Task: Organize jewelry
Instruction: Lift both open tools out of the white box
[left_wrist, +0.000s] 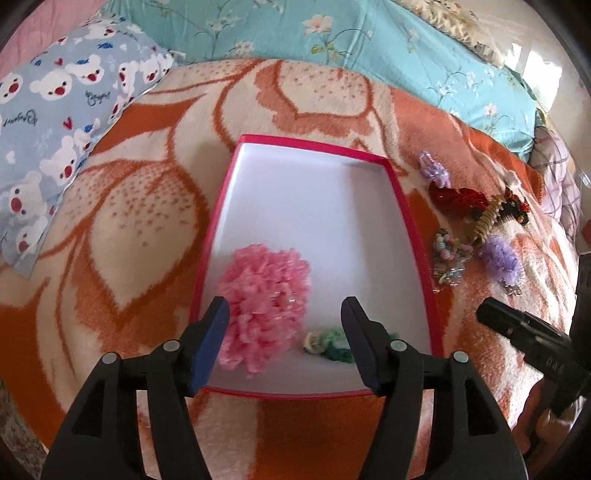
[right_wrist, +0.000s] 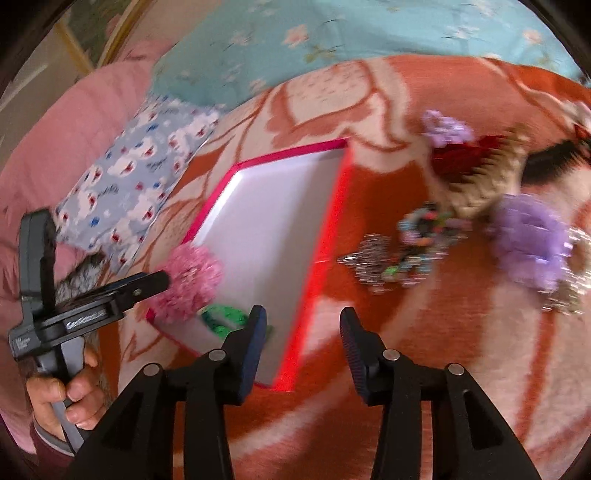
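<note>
Two pieces boxed; loose beaded bracelet pile (right_wrist: 410, 251) lies ahead-right of right gripper (right_wrist: 303, 332), nearer it than left gripper (left_wrist: 284, 325). Both spread, empty.

1. An orange-and-cream flowered blanket (left_wrist: 122, 221) is covering the bed and carrying everything.
2. A shallow red-rimmed box (left_wrist: 402, 206) is lying on it at the centre of the left wrist view.
3. At 3 o'clock from the box, hair pieces are sitting on the blanket — a small purple scrunchie (left_wrist: 434, 170), a red one (left_wrist: 458, 195), a tan claw clip (left_wrist: 487, 221), a beaded bracelet (left_wrist: 448, 251), a larger purple scrunchie (left_wrist: 500, 258).
4. At 10 o'clock a bear-print pillow (left_wrist: 55, 129) is resting; at 12 — a teal floral quilt (left_wrist: 332, 33).
</note>
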